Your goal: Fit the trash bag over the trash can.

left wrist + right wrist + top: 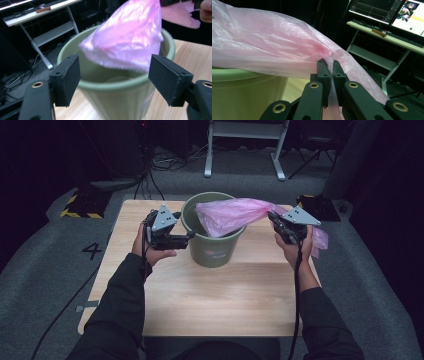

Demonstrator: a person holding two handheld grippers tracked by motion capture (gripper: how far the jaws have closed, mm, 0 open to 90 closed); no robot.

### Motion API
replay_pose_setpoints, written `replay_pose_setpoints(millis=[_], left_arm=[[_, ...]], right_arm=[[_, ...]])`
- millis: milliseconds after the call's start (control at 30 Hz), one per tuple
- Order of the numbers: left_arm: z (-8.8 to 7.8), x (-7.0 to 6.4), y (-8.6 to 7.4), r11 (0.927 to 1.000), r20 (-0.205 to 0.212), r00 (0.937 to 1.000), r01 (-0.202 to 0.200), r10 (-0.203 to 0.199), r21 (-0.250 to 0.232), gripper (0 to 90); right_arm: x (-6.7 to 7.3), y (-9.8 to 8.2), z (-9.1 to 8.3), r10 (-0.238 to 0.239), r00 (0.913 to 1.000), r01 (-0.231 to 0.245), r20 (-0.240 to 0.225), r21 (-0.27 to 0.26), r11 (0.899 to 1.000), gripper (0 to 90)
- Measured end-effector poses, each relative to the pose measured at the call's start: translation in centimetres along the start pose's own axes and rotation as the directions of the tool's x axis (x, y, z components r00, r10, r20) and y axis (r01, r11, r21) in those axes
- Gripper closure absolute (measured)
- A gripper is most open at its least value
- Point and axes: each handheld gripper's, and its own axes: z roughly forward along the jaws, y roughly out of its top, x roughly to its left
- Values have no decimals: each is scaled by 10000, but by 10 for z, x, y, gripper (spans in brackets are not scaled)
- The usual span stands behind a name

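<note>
A green plastic bucket (212, 247) stands on the wooden table (210, 295) toward its far side. A pink plastic bag (232, 215) stretches from over the bucket's mouth out to the right. My right gripper (274, 218) is shut on the bag (287, 55), pinching its film between the jaws right of the bucket. My left gripper (190, 236) hovers at the bucket's left rim, open with nothing between its pads (66, 78). In the left gripper view the bucket (120, 95) and the bag's loose end (127, 40) lie just ahead.
The table's near half is bare wood. Beyond it are a grey carpeted floor, a white desk frame (245, 147) and cables. A desk with monitors (387, 12) appears behind in the right gripper view.
</note>
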Motion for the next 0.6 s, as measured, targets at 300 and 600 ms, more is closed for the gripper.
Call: replay_pose_setpoints(millis=[300,600], left_arm=[[22,8,12,9999,-185,9998,-14,17,144,456],[41,18,11,9961,-375,9980,-485,514,739,658]], right_arm=[[4,1,-3,-325,9994,325,-87,-76,9994,885],[4,1,-2,-410,9988,408,-260,-112,9991,883]])
